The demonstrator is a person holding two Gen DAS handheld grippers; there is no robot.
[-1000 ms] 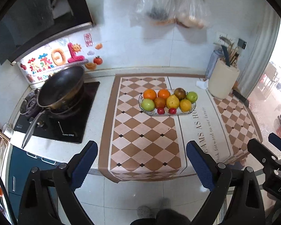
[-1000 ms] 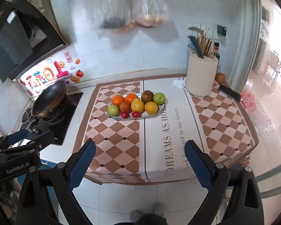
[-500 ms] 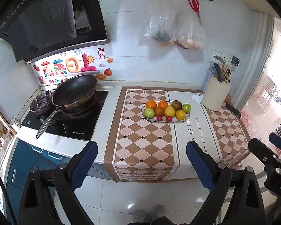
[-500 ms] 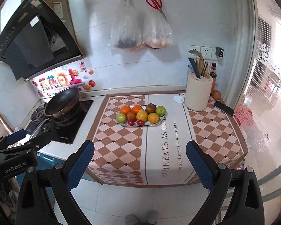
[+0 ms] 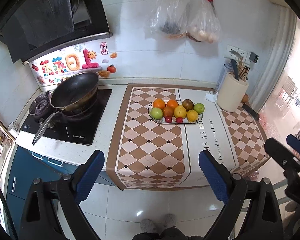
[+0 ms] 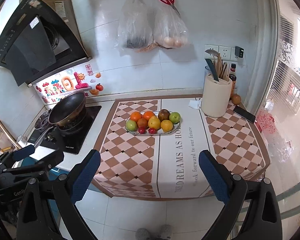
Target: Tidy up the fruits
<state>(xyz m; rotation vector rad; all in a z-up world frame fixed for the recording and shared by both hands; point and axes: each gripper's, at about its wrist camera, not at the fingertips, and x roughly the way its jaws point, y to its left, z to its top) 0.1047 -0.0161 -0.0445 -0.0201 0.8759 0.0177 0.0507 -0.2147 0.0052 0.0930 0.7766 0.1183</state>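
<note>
Both the left hand-held gripper [image 5: 151, 171] and the right hand-held gripper [image 6: 150, 172] hang spread and empty, well short of the plate [image 6: 134, 131] of round, smooth, probably firm fruit [image 6: 154, 122] mid-worktop [image 6: 230, 138], best pinched across each one's widest part.

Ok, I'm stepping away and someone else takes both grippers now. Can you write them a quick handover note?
Left gripper: open, empty, held back from the counter edge over the floor.
Right gripper: open, empty, likewise short of the counter.
Fruit: all piled on the oval plate on the checkered mat: two oranges, two green apples, yellow fruits, a dark brown one and two small red ones.
Done: nothing visibly sorted.
Left: reach in and start organizing the fruit.
</note>
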